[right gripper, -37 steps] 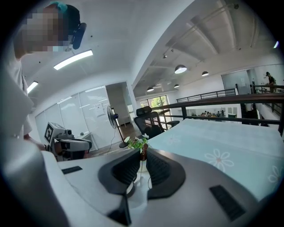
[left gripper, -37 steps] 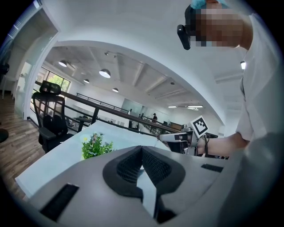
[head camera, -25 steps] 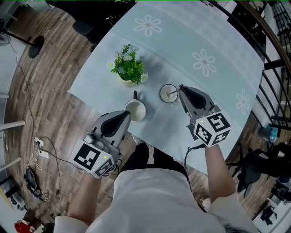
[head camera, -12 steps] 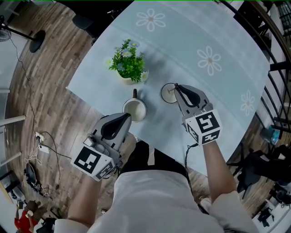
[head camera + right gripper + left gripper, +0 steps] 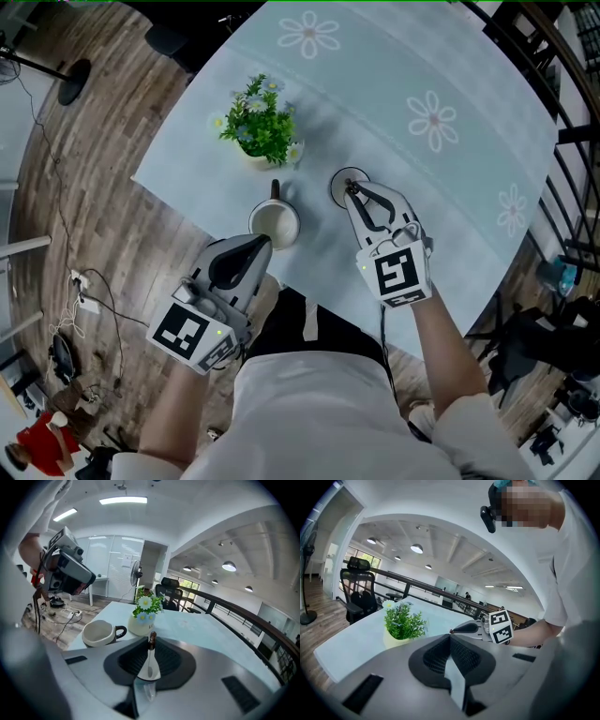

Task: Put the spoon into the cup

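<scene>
A white spoon with a brown handle end point(image 5: 149, 663) lies lengthwise between the jaws of my right gripper point(image 5: 151, 638), which is shut on it. In the head view that gripper point(image 5: 352, 193) hangs with its tip over a small round white dish point(image 5: 337, 184). The white cup with a dark handle point(image 5: 275, 225) stands to the left of the dish; in the right gripper view the cup point(image 5: 99, 633) sits left of the jaws. My left gripper point(image 5: 262, 244) hovers just in front of the cup, its jaws together with nothing between them point(image 5: 450, 636).
A small potted plant with white flowers point(image 5: 256, 131) stands behind the cup on the light blue, daisy-printed table point(image 5: 450, 75). The table's near edge runs just under both grippers. Wooden floor with cables point(image 5: 84, 300) lies to the left.
My right gripper has rolled so its marker cube faces upward and has shifted left and lower over the small dish. The left gripper has hardly moved.
</scene>
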`<state>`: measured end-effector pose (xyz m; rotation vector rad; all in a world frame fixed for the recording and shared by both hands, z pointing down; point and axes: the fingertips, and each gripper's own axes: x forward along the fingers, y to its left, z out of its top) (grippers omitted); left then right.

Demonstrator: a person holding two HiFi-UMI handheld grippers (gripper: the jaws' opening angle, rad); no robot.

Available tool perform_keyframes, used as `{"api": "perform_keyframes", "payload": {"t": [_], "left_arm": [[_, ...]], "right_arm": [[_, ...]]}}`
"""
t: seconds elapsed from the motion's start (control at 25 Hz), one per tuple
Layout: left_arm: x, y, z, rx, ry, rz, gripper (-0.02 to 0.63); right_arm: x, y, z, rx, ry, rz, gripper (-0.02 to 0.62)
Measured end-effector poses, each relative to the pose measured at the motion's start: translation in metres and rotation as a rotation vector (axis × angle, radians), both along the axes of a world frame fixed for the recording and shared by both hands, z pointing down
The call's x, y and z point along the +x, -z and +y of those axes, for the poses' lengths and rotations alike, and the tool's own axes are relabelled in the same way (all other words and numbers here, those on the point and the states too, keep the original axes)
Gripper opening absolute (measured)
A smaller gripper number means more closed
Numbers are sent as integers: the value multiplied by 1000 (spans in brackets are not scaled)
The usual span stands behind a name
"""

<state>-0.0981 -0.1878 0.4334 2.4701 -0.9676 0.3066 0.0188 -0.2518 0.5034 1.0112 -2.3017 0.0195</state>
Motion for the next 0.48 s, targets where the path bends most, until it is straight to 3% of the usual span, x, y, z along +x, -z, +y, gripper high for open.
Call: {"api": "perform_keyframes", "payload": {"t": [0.48], "left_arm": [[3, -2, 3, -9, -5, 2, 21]], "right_arm": [[-30, -15, 22, 13, 110, 69, 57]]}}
